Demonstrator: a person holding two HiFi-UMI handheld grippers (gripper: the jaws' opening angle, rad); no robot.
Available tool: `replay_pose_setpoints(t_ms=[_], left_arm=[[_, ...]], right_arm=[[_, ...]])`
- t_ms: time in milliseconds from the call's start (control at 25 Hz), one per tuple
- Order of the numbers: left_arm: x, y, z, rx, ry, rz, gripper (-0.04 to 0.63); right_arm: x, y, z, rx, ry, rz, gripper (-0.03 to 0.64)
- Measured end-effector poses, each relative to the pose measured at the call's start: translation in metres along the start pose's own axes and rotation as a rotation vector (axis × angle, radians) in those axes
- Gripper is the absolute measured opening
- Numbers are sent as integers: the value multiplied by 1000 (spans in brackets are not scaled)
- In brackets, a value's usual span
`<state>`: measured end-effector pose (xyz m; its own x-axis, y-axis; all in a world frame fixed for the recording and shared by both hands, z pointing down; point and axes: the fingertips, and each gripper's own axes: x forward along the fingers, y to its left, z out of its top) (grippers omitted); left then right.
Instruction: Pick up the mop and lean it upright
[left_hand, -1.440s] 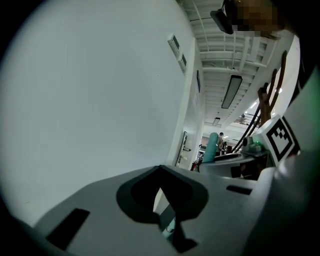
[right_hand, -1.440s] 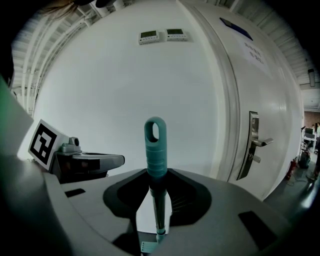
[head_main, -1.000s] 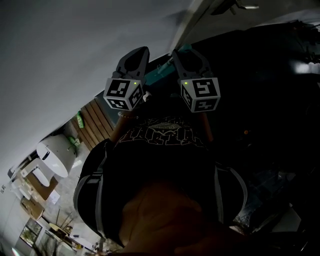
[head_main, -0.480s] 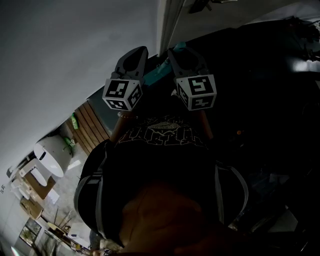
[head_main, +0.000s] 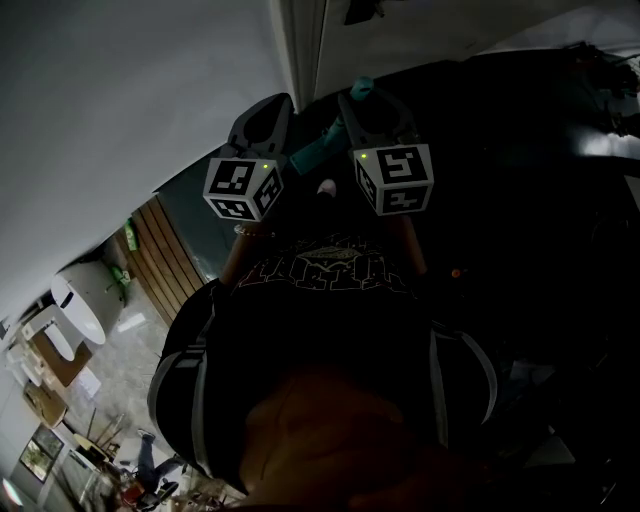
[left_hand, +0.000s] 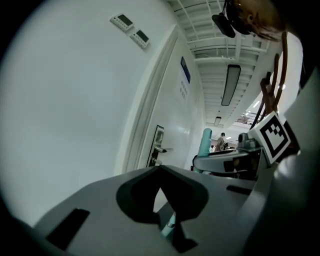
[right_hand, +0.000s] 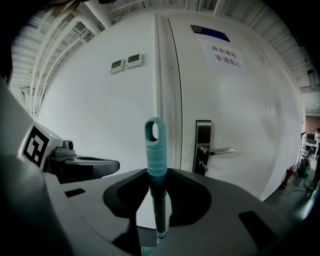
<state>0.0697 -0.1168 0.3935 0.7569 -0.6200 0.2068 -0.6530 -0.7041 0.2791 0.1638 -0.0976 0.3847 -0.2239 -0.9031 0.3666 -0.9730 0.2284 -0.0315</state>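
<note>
The mop's teal handle (right_hand: 156, 155) stands upright between the jaws of my right gripper (right_hand: 157, 172), which is shut on it. Its ribbed grip and hanging loop rise above the jaws, in front of a white door. In the head view that handle (head_main: 312, 152) slants up through my right gripper (head_main: 375, 105), with its tip at the top. My left gripper (head_main: 265, 115) is raised beside it on the left. In the left gripper view its jaw tips (left_hand: 160, 170) meet with nothing seen between them. A short teal piece of the mop (left_hand: 169, 226) shows below. The mop head is hidden.
A white door with a metal lever handle (right_hand: 210, 150) and its frame (right_hand: 165, 100) stand straight ahead. Two small wall panels (right_hand: 126, 63) sit left of the frame. A person's dark shirt (head_main: 320, 300) fills the lower head view. Wooden slats (head_main: 165, 250) lie lower left.
Both grippers have stayed raised side by side while the view swung. The door frame has shifted left in the head view, and the handle's teal tip now shows above the right gripper.
</note>
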Motion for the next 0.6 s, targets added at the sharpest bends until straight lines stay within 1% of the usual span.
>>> replay_pose_setpoints(t_ms=[120,280,600], left_arm=[[7,-10,-4,-2,7,3,37],[9,-18,-4,20,10,-11,37],[36,-9,0,28,33,-100,37]], right_arm=[[-6,-19,-2,-4,-4,-17,123],[-17,-37,-5,10,-13,-65,123],[-13,-63,-13,62,3,-170,123]])
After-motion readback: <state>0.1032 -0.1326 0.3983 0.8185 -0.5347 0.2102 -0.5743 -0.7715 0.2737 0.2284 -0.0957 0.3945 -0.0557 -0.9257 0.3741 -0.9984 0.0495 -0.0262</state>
